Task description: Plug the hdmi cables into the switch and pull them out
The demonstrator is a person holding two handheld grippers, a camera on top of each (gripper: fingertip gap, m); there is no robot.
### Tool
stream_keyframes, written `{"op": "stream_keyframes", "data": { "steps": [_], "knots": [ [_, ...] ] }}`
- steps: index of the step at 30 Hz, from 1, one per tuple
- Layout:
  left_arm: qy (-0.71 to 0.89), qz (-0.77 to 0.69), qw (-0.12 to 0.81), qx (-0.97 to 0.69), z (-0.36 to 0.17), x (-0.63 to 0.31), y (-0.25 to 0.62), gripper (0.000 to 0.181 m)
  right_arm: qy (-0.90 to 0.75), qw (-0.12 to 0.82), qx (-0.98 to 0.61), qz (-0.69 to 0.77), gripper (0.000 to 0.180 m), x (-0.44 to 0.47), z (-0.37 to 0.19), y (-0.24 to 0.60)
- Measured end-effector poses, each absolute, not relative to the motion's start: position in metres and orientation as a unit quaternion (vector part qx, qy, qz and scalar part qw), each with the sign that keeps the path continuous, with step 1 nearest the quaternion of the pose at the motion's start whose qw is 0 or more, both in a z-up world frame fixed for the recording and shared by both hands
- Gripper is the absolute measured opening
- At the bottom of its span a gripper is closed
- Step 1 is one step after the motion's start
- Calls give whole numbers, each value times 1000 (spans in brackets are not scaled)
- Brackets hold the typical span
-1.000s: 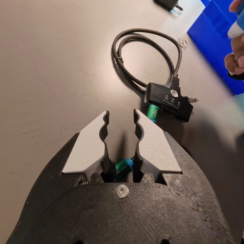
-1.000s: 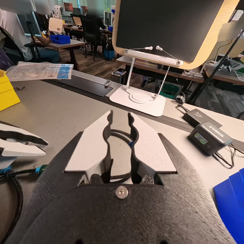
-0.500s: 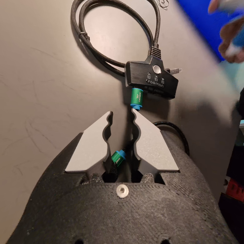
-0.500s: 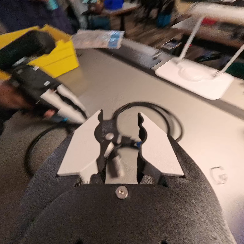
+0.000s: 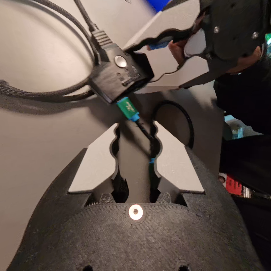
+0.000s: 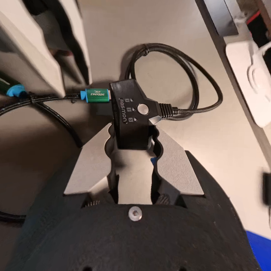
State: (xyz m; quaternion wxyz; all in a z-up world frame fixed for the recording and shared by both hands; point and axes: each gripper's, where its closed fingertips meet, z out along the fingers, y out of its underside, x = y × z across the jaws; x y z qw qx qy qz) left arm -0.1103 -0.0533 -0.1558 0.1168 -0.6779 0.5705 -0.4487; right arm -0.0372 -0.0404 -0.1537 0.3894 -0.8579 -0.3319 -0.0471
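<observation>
Currently, the scene is itemised from left to right.

Table [image 5: 36, 139]: a plain beige surface is seen under all items.

Braided lead [image 5: 48, 93]: a black lead is looped on the table at the far left of the left wrist view; it is attached to the rear of the switch by a ribbed strain relief.

Switch [image 6: 132, 117]: a black box with a round silver button is found at the centre of the right wrist view, partly between the right gripper's fingertips. It is seen tilted in the left wrist view.

Green plug [image 6: 97, 96]: a green plug with a blue collar is seated in the port on the switch's left side in the right wrist view.

HDMI cable [image 5: 144, 132]: a thin black cable is run from the green plug down between the left gripper's fingers.

Left gripper [image 5: 135, 126]: the fingers are spread, with nothing clamped; the cable is merely passed between them.

Second plug [image 5: 151, 170]: a green body with a blue collar is partly hidden beside the right-hand finger.

Right gripper [image 6: 132, 129]: the jaws are placed on either side of the switch's near end; whether it is actually clamped cannot be told.
</observation>
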Motion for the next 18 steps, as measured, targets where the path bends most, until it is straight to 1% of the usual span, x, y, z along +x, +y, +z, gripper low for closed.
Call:
{"op": "stream_keyframes", "data": {
  "steps": [4,7,10,12,15,16,17,18],
  "knots": [
    [482,-515,120,-699,-141,-102,-22,51,-418,429,-801,-22,53,-48,-131,-42],
    [455,-592,75,-661,-123,-91,-30,51,-473,459,-752,-1,53,-61,-111,-44],
    [442,-645,63,-620,-103,-79,-41,46,-529,469,-707,-3,53,-71,-103,-43],
    [427,-661,50,-615,-100,-72,-47,31,-543,460,-702,-25,53,-67,-103,-37],
    [340,-688,68,-637,-98,-63,-28,24,-475,457,-747,-87,55,-40,-99,-21],
    [313,-693,78,-645,-97,-63,-21,22,-437,454,-769,-107,52,-26,-97,-19],
    [294,-694,97,-650,-97,-64,-14,21,-398,455,-789,-112,55,-17,-95,-21],
    [278,-693,122,-654,-96,-65,-7,21,-369,464,-801,-88,54,-18,-92,-28]
  ]
}}
